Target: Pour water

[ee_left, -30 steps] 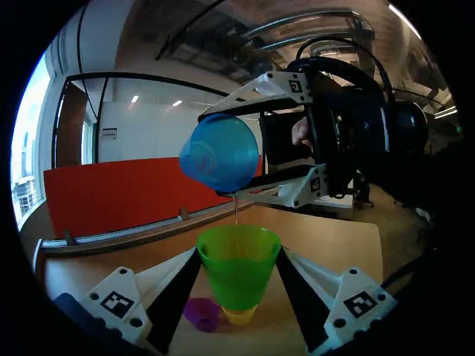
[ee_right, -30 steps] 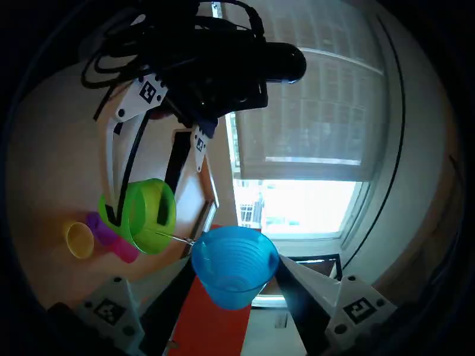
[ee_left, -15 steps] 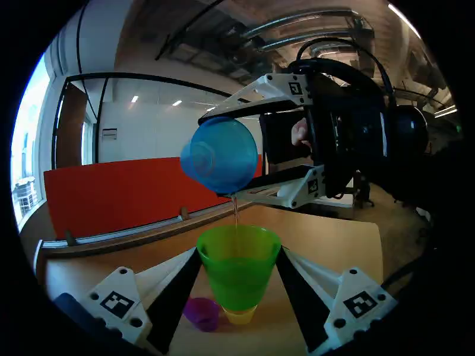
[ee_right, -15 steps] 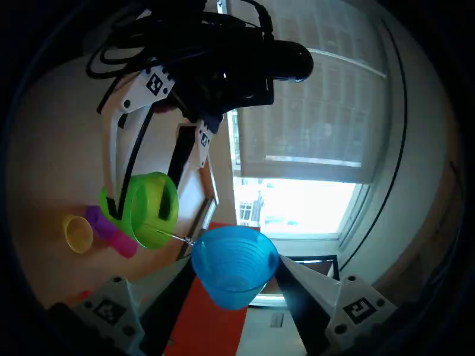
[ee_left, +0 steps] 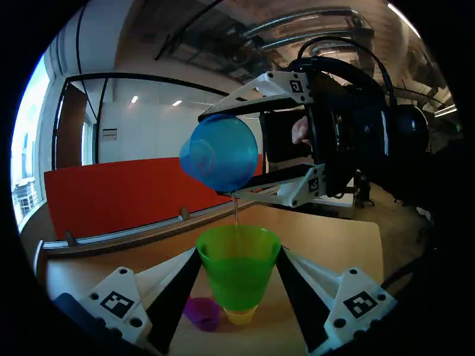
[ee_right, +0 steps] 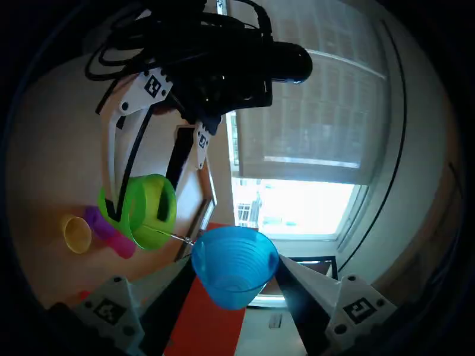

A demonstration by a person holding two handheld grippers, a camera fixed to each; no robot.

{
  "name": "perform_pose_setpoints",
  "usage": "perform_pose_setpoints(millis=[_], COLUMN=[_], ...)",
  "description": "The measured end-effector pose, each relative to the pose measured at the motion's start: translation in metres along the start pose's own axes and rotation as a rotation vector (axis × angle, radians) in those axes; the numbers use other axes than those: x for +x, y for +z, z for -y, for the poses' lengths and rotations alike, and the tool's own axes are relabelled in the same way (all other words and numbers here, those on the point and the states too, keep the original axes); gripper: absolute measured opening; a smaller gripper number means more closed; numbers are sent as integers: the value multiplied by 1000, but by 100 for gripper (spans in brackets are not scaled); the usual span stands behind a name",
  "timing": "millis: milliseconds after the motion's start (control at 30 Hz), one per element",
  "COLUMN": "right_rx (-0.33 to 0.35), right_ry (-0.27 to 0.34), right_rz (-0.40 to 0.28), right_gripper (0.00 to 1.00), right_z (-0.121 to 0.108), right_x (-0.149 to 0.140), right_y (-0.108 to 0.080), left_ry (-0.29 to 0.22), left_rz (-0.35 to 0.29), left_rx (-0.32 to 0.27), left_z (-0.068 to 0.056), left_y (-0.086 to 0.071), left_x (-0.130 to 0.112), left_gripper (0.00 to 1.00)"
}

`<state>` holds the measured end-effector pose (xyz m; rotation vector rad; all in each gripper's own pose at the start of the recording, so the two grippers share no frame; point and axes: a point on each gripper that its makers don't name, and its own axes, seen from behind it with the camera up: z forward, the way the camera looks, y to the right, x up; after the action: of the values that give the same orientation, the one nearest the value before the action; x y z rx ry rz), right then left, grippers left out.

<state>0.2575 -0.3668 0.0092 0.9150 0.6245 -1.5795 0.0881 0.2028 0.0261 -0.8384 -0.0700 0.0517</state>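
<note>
In the left gripper view my left gripper [ee_left: 238,270] is shut on an upright green cup [ee_left: 238,270] holding water, lifted above the wooden table [ee_left: 332,237]. Above it my right gripper [ee_left: 228,151] holds a blue cup [ee_left: 218,152] tipped on its side, and a thin stream of water [ee_left: 236,210] falls from its rim into the green cup. In the right gripper view my right gripper [ee_right: 234,274] is shut on the blue cup [ee_right: 234,274]; the stream [ee_right: 172,236] runs to the green cup [ee_right: 142,210], held by my left gripper [ee_right: 142,204].
A small purple cup [ee_left: 202,312] and a small yellow cup [ee_left: 240,314] stand on the table below the green cup. The yellow cup [ee_right: 76,234], the purple cup [ee_right: 98,224] and a pink cup [ee_right: 122,245] lie together. A red panel [ee_left: 113,193] runs behind the table's far edge.
Pouring goes on with both grippers nearly still. The water level in the green cup has risen a little.
</note>
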Motion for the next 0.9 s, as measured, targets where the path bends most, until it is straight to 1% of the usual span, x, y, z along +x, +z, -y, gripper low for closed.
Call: perform_pose_setpoints(millis=[200,900], right_rx=[0,-7], right_ry=[-5,-4], right_rz=[-1,-7], right_gripper=[92,92], right_z=[1,-4], right_x=[1,-2], right_y=[0,-1], left_ry=[1,1], left_rz=[-1,-2], left_rx=[-2,-2], left_z=[-1,0], left_y=[-1,1], left_x=[1,3], left_gripper=[86,86])
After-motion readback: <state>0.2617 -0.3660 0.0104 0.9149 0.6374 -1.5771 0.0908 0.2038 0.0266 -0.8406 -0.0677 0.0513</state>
